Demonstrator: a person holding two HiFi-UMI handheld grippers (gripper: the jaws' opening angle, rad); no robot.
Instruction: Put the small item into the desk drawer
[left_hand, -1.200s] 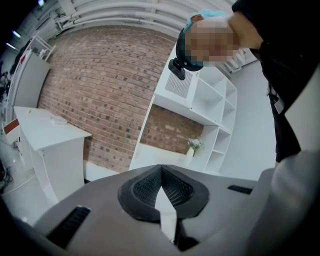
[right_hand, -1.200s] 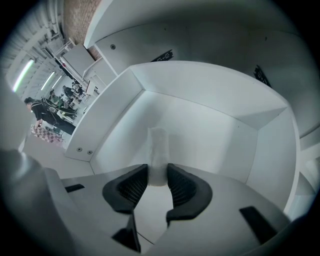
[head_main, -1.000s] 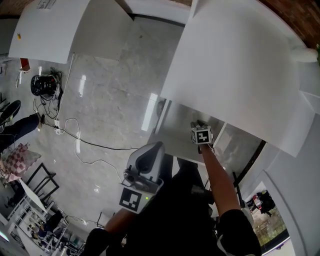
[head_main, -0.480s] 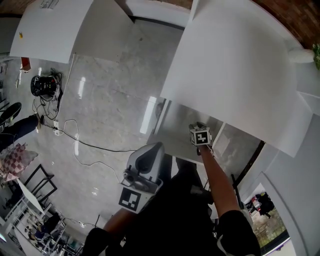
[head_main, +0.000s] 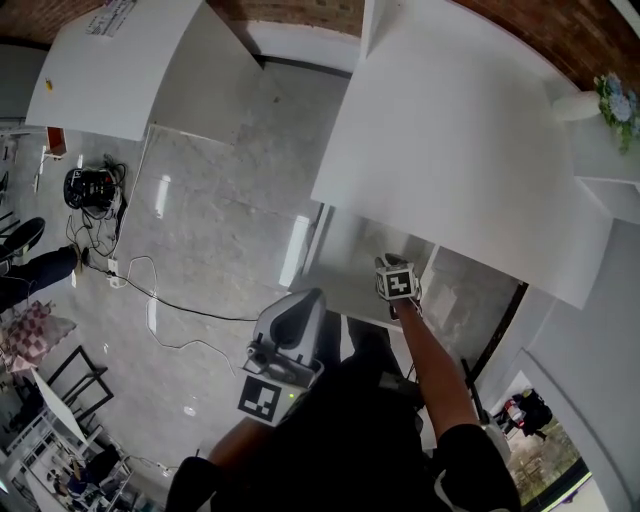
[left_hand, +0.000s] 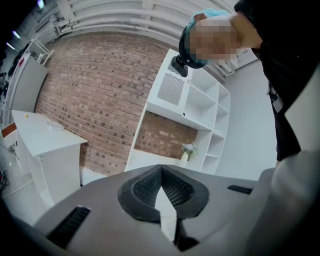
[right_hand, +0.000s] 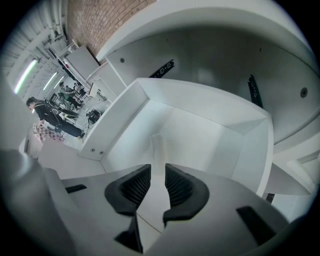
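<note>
Right gripper view: right gripper (right_hand: 157, 176) hangs over the open desk drawer (right_hand: 215, 117), jaws w/ a narrow gap & closing, nothing btwn them. Small item (right_hand: 156, 145), pale & hard to make out, lies on the drawer floor just past the tips, apart from the pads. Drawer sticks out from under the white surface (head_main: 460, 150). Left gripper (left_hand: 161, 170) is low by the person's body, aimed up at a brick wall (left_hand: 95, 100) & white shelf unit (left_hand: 200, 105); jaws together, empty.

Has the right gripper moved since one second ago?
Yes, slightly: the right gripper has drawn back from the desk's front edge, downward in the head view; its jaws are closing, nothing between them.
</note>
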